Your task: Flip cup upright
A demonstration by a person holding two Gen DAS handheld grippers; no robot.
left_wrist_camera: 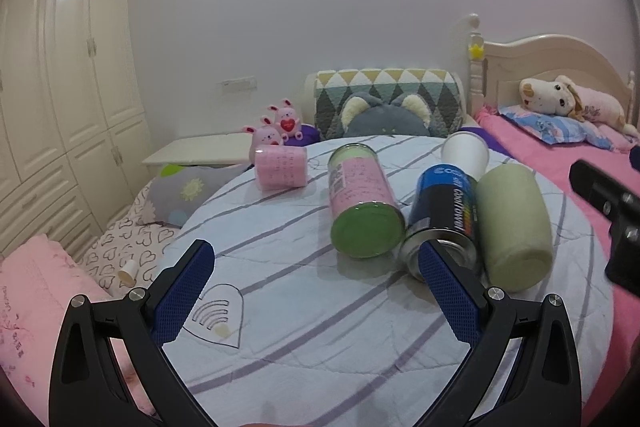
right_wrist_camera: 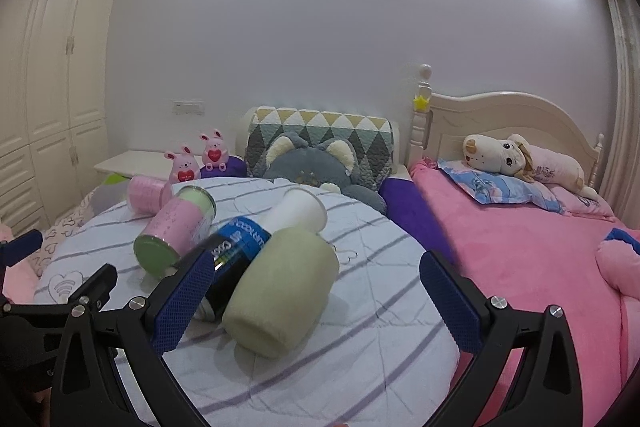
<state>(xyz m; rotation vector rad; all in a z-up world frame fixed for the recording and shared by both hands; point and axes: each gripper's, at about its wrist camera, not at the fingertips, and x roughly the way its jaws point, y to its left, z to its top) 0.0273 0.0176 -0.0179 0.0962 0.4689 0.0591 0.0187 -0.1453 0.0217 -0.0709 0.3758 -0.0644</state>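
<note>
A pale green frosted cup (left_wrist_camera: 514,225) lies on its side on a round striped cushion (left_wrist_camera: 288,307), its base toward me; it also shows in the right wrist view (right_wrist_camera: 280,291). A white cup (left_wrist_camera: 466,153) lies on its side behind it, also in the right wrist view (right_wrist_camera: 298,213). My left gripper (left_wrist_camera: 316,263) is open and empty, just short of the cans. My right gripper (right_wrist_camera: 316,275) is open and empty, with the green cup between and beyond its fingers. The right gripper's body shows at the right edge of the left wrist view (left_wrist_camera: 608,211).
A blue and black spray can (left_wrist_camera: 444,219) lies against the green cup. A pink and green canister (left_wrist_camera: 362,203) and a pink roll (left_wrist_camera: 282,167) lie to the left. Plush toys (left_wrist_camera: 384,115), a pink bed (right_wrist_camera: 520,247) and wardrobes (left_wrist_camera: 60,87) surround the cushion.
</note>
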